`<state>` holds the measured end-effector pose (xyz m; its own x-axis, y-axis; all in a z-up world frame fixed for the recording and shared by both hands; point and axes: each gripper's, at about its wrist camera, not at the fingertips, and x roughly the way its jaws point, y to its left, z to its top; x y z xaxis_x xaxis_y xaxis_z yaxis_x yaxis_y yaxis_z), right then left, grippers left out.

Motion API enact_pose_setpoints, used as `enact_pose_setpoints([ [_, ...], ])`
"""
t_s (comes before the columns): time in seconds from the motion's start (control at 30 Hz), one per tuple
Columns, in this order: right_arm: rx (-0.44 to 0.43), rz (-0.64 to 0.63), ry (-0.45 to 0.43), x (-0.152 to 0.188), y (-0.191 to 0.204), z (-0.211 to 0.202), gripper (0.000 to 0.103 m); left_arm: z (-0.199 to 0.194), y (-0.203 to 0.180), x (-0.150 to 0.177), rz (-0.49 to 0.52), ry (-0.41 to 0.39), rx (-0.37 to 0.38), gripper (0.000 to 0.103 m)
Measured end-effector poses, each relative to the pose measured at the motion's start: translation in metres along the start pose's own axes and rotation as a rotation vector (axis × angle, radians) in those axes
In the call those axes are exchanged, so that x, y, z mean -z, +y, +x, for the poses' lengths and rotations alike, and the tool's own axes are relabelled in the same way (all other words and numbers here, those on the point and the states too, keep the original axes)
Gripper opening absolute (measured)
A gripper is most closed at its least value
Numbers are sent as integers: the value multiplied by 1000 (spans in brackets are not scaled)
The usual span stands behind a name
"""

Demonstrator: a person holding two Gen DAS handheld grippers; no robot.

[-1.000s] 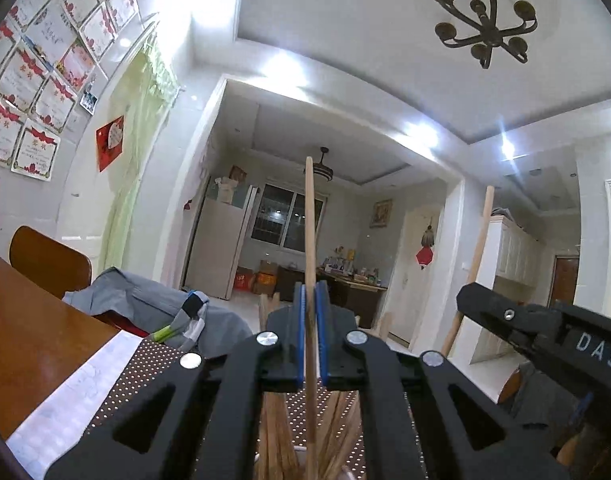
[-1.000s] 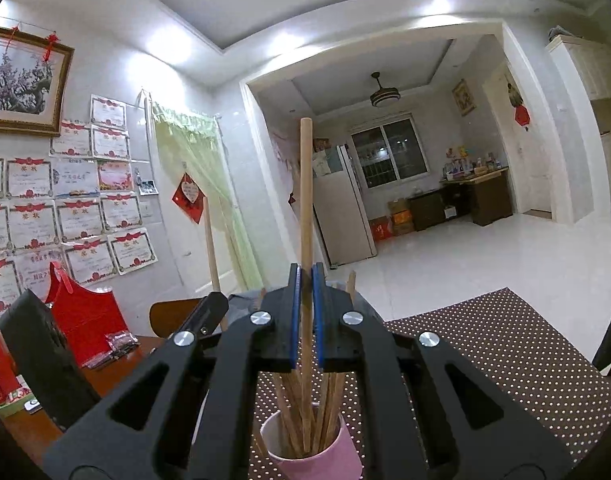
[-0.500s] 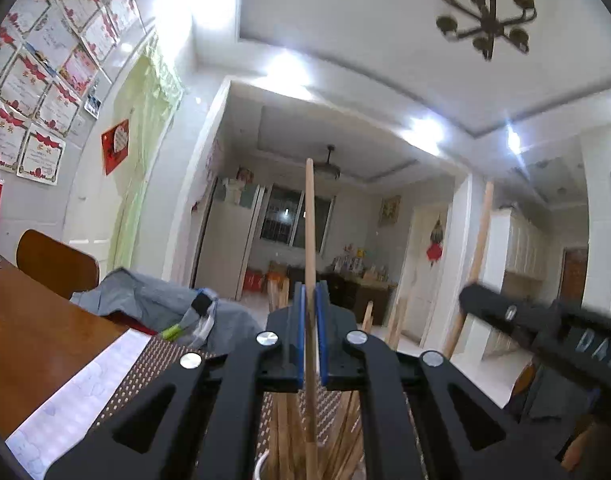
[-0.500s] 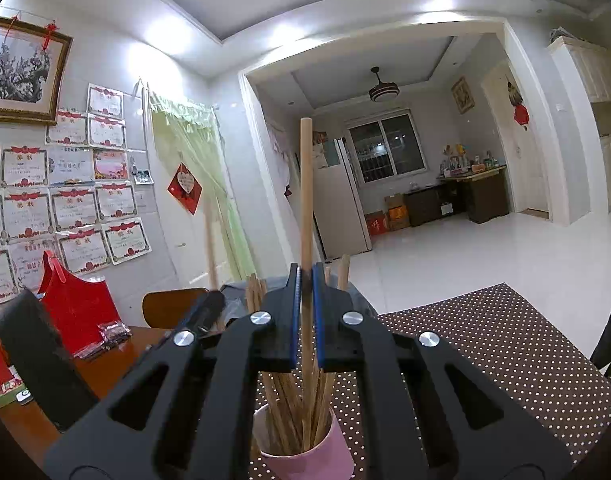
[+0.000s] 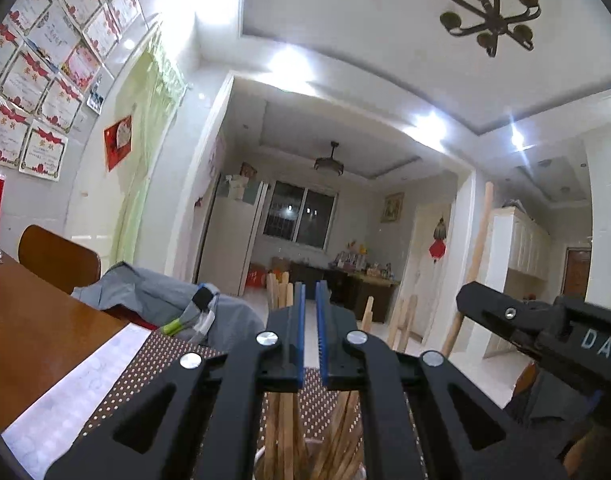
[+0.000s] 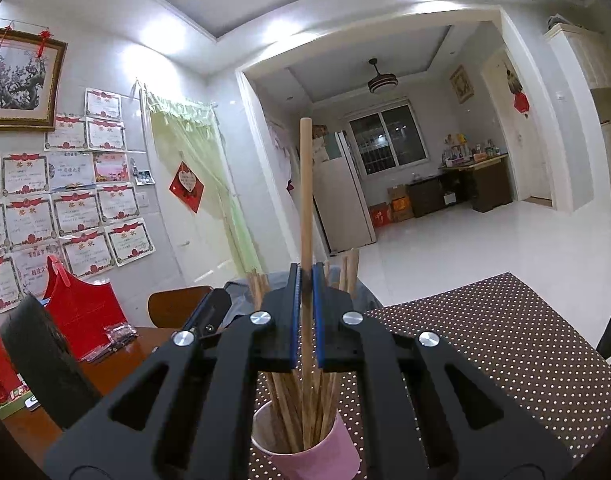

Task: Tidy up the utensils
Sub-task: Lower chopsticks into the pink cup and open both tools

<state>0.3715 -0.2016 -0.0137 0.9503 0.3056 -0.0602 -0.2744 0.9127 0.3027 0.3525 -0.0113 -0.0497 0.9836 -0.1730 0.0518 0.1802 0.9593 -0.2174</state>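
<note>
Pretty far along by the look of it. The pink cup (image 6: 305,446) on the dotted mat (image 6: 505,360) already holds a good bunch of chopsticks (image 6: 325,380).

The right gripper (image 6: 305,280) is clamped on one more stick (image 6: 305,200), upright, its lower end down among the others in the cup, so that one just needs letting go.

The left gripper (image 5: 309,300) sits right over the same cup with its jaws nearly closed and nothing between them, so its stick looks delivered.

Can't tell if any loose ones are left on the table (image 5: 33,340).
</note>
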Motion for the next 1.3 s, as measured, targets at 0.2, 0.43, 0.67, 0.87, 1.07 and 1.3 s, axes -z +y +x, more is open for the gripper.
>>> enact_pose_setpoints([
  [0.2, -9, -9, 31, 3, 5, 2, 6, -13, -6, -13, 61, 84, -54, 35],
  [0.43, -13, -32, 59, 5, 12, 2, 7, -28, -5, -21, 130, 162, -145, 44],
  [0.67, -12, -56, 89, 9, 18, 9, 7, -26, 5, -23, 146, 208, -176, 44],
  [0.87, -12, -71, 110, 12, 23, 12, 7, -23, 11, -26, 142, 219, -199, 44],
  [1.07, -13, -78, 122, 11, 25, 12, 7, -23, 11, -26, 149, 220, -203, 50],
  [1.3, -17, -71, 134, 9, 23, 13, 7, -27, 13, -29, 152, 202, -206, 52],
])
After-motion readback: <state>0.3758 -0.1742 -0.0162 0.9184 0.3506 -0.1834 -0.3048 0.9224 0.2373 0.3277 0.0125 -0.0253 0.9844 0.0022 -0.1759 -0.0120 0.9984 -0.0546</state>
